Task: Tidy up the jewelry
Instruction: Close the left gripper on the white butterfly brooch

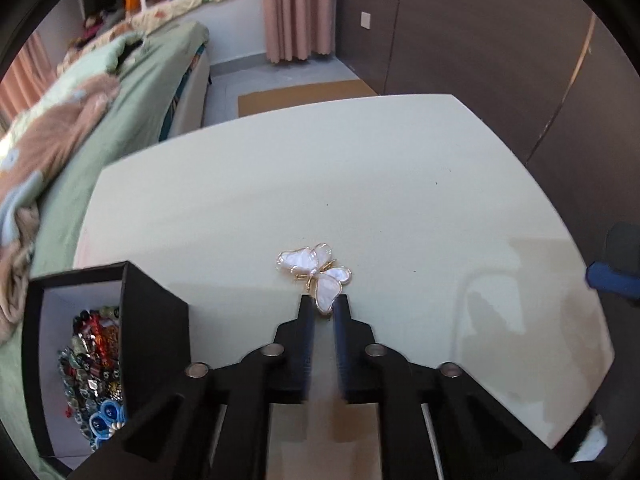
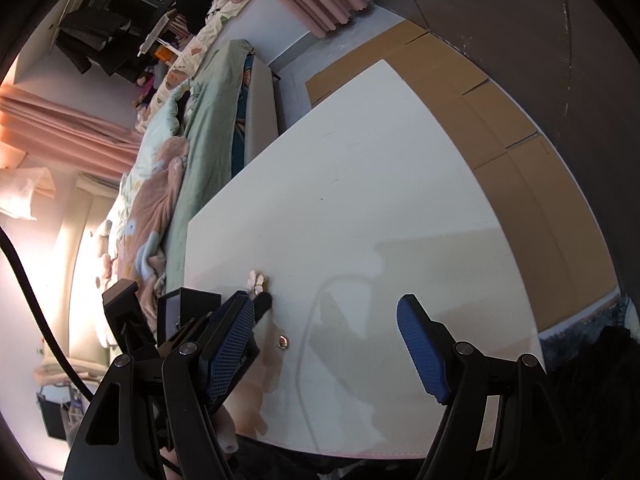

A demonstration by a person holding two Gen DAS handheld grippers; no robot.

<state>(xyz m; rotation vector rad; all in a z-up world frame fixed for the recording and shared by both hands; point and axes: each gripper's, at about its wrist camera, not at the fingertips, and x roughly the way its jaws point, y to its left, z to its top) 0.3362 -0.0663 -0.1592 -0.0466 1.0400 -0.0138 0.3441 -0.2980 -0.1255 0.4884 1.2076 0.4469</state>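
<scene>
White table [image 1: 400,184] — left gripper [image 1: 324,306] pinches butterfly brooch's [image 1: 316,272] half-hidden wing.

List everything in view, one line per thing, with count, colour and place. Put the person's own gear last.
butterfly brooch: one, pearly white with gold edging, mid-table, one wing tip between the left fingers
jewelry box: one, black with a white lining, open, at the table's left edge
beaded jewelry: a heap, mixed colours, inside the box
table: one, white, under everything
bed: one, green sheet and floral blanket, left of the table
curtain: one, pink, far wall
cardboard: flattened sheets, brown, on the floor beyond the table
left gripper: black, closed on the brooch wing
right gripper: blue-padded fingers, open, empty
</scene>
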